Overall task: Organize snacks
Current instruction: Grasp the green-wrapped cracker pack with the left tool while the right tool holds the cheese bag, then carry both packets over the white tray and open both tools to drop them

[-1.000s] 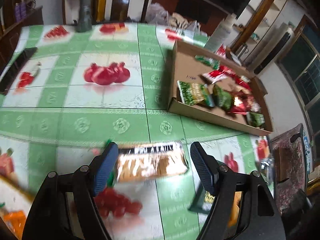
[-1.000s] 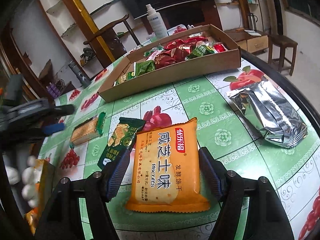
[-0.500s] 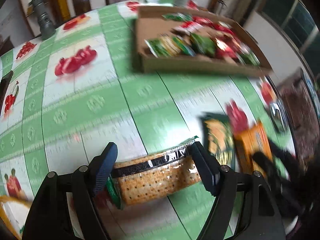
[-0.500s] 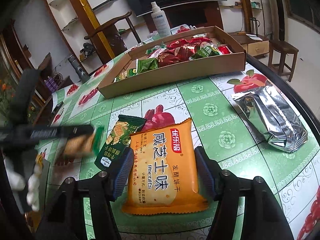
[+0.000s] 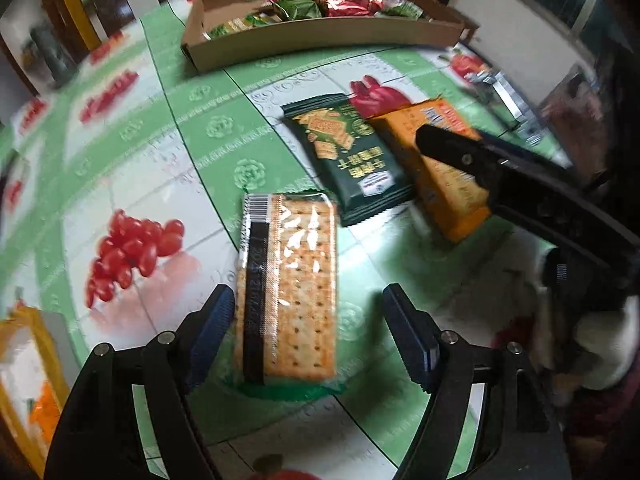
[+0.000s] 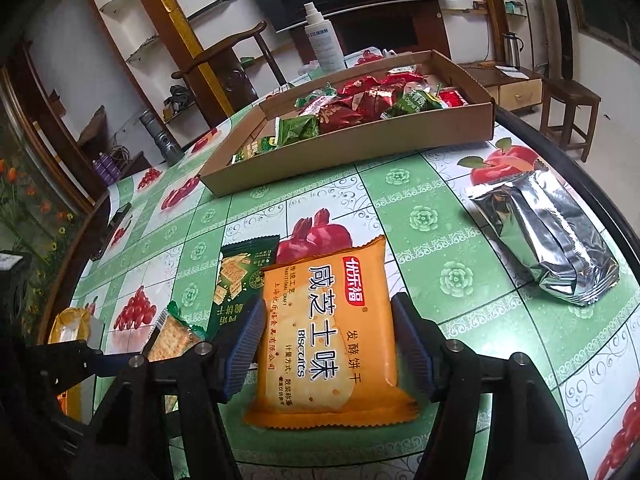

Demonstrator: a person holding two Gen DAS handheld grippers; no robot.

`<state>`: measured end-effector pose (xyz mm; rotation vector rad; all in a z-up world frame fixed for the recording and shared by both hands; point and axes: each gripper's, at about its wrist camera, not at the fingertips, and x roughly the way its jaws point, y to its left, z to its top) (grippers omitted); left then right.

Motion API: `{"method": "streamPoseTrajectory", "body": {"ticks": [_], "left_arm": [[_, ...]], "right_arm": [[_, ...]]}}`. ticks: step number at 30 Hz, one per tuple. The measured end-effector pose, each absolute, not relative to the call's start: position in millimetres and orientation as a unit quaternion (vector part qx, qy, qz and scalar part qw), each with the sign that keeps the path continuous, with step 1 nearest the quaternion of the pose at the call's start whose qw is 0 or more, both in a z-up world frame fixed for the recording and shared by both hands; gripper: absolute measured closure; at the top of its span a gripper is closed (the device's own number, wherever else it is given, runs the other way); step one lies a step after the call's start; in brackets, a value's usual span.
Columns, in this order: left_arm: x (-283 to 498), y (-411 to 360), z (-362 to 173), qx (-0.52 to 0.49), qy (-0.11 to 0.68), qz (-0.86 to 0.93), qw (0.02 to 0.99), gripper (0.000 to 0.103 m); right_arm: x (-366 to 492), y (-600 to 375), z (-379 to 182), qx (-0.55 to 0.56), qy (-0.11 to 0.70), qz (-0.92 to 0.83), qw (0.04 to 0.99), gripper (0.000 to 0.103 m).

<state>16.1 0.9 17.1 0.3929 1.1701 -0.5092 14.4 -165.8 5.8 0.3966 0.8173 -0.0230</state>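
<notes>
Status: part of the sorting is done. The cardboard tray [image 6: 440,130] at the far side of the table [image 6: 424,216] already holds a heap of red and green snack packets [image 6: 360,100].

Four packs are visible outside it:
- the clear cracker pack [image 5: 288,292], lying flat between the fingers of my left gripper [image 5: 308,336]. Those jaws have just been opening; the left pad sits against the pack's edge and the right pad stands clear — a released state, not a grasp.
- the orange biscuit pack [image 6: 328,336], flat on the table between the fingers of my right gripper [image 6: 328,344]. These jaws have also just widened; both pads stand at its edges, and I judge nothing is pinched.
- the dark green pack [image 5: 348,156], just beside the orange one and partly under it.
- the silver pouch [image 6: 548,236], well apart near the table's edge.
</notes>
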Motion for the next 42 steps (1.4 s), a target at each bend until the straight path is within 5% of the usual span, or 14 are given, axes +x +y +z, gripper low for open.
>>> {"method": "streamPoseTrajectory", "body": {"ticks": [3,7,11,14,26,31,35,42], "left_arm": [[15.8,-4.7,15.6,0.167,0.529,-0.227,0.800,0.025],[8.7,-2.3,19.9,0.150,0.519,-0.222,0.812,0.054],[5.2,11.9,24.3,0.115,0.521,-0.210,0.819,0.059],[-8.9,34.1,37.5,0.074,0.515,-0.208,0.828,0.059],[-80.4,113.3,77.2,-0.041,0.455,-0.191,0.869,0.061],[-92.4,117.9,68.9,-0.015,0.469,-0.183,0.864,0.059],[-87.5,91.6,54.0,0.024,0.474,-0.187,0.860,0.043],[-74.4,62.3,24.8,0.098,0.487,-0.161,0.853,0.048]], "right_arm": [[15.6,-159.6,5.9,0.174,0.395,-0.007,0.902,0.026],[17.4,-152.5,5.9,0.152,0.401,-0.003,0.903,0.020],[19.1,-144.8,5.2,0.119,0.412,-0.003,0.903,0.019],[17.9,-137.5,4.4,0.083,0.419,-0.011,0.904,0.031],[0.4,-161.5,8.7,0.169,0.385,0.023,0.907,0.032],[-22.8,-164.2,19.0,0.194,0.368,0.024,0.909,0.032],[-43.0,-160.1,26.7,0.222,0.368,0.050,0.902,0.032],[-65.5,-130.0,45.5,0.194,0.373,0.093,0.902,0.032]]}}
